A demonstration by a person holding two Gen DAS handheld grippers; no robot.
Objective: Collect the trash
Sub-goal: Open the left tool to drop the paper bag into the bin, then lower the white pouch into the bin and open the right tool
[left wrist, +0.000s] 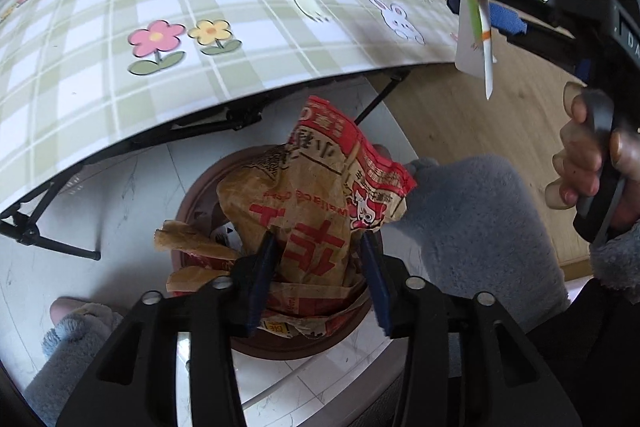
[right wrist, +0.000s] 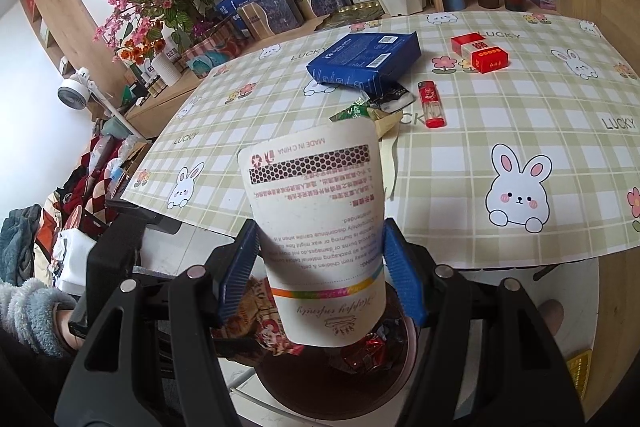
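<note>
Table cover (right wrist: 500, 99): "LUCKY", printed repeatedly. White card (right wrist: 320, 219): "MADE IN CHINA", "Happy infinity", partial English candle warnings. Paper bag (left wrist: 316, 195) lettering: Chinese, unread.

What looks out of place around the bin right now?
The brown bin is overfull: the crumpled paper food bag between the left claw's open jaws sticks above its rim, and torn wrapper scraps hang over the edge.

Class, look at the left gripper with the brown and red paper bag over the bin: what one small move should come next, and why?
Probably open the left gripper a little wider and lift it away. The crumpled paper bag already stands in the round brown bin on other wrappers, and the fingers seem barely to press it.
</note>
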